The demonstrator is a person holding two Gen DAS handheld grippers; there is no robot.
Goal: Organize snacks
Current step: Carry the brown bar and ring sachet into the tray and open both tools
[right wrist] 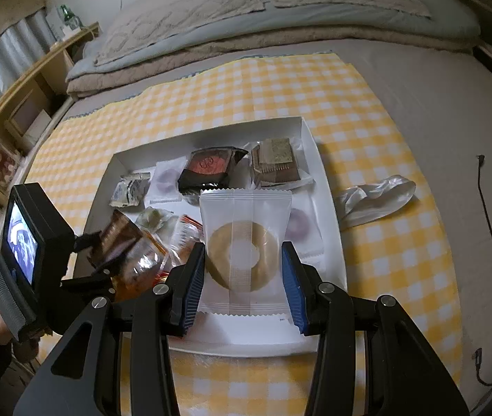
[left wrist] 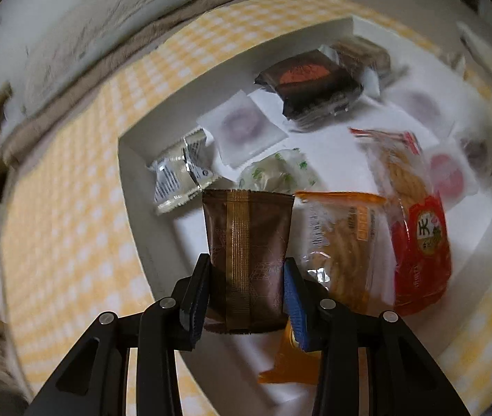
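Left gripper (left wrist: 246, 287): black arms, blue-edged pads, clamped on a brown foil snack packet (left wrist: 247, 260). The packet stands upright between the pads; a gold ribbed seam runs down its middle, a faint geometric print covers its lower part, and both ends are crimped. It hangs over the near-left part of the white box (left wrist: 131, 180).

Right gripper (right wrist: 244, 277): same build, clamped on a white translucent packet (right wrist: 244, 249) that shows a tan ring-shaped cake. It has a centre back seam and zigzag-cut ends, is held upright, and hangs over the near edge of the box.

White box, shallow, low-walled, on a yellow-and-white checked cloth (right wrist: 367, 131). Contents, near to far:
- orange-trimmed clear bag of golden fried strips (left wrist: 343, 242), just right of the brown packet;
- red-labelled clear bag of ridged crackers (left wrist: 415, 218), beside it;
- small green-and-white wrapped sweet (left wrist: 277, 173);
- crumpled silver-white sachet (left wrist: 180, 173), near the left wall;
- white packets with a purple ring inside (left wrist: 242, 128);
- dark square packet with an orange-red top (left wrist: 308, 83);
- brown and gold wrapped block (right wrist: 275, 163), far right corner.

Outside the box: an empty clear wrapper (right wrist: 374, 197) on the cloth to the right. Beyond the cloth, folded bedding (right wrist: 246, 24).
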